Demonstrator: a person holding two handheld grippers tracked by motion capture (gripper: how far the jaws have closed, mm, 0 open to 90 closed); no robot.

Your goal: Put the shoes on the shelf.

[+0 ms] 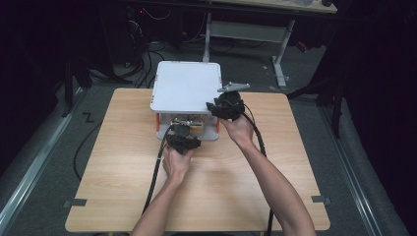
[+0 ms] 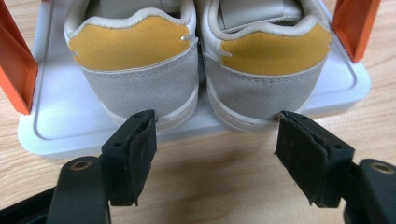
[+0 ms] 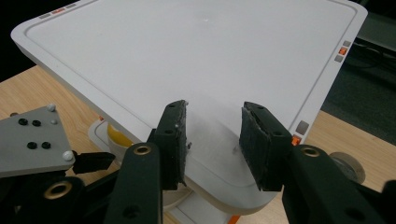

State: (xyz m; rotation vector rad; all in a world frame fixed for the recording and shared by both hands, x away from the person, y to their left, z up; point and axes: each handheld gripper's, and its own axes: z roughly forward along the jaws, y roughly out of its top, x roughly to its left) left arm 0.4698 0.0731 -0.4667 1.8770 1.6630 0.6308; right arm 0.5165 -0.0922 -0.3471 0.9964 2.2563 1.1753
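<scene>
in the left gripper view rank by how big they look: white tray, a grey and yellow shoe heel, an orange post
1. White plastic tray, largest.
2. Grey suede shoe heel with yellow patch.
3. Orange post, smallest, though cut off by the frame edge.

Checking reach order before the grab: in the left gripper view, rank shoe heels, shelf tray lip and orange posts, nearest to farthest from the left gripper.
From the left gripper:
1. Shelf tray lip, right ahead.
2. Shoe heels, just behind the lip.
3. Orange posts, out at both sides.
</scene>
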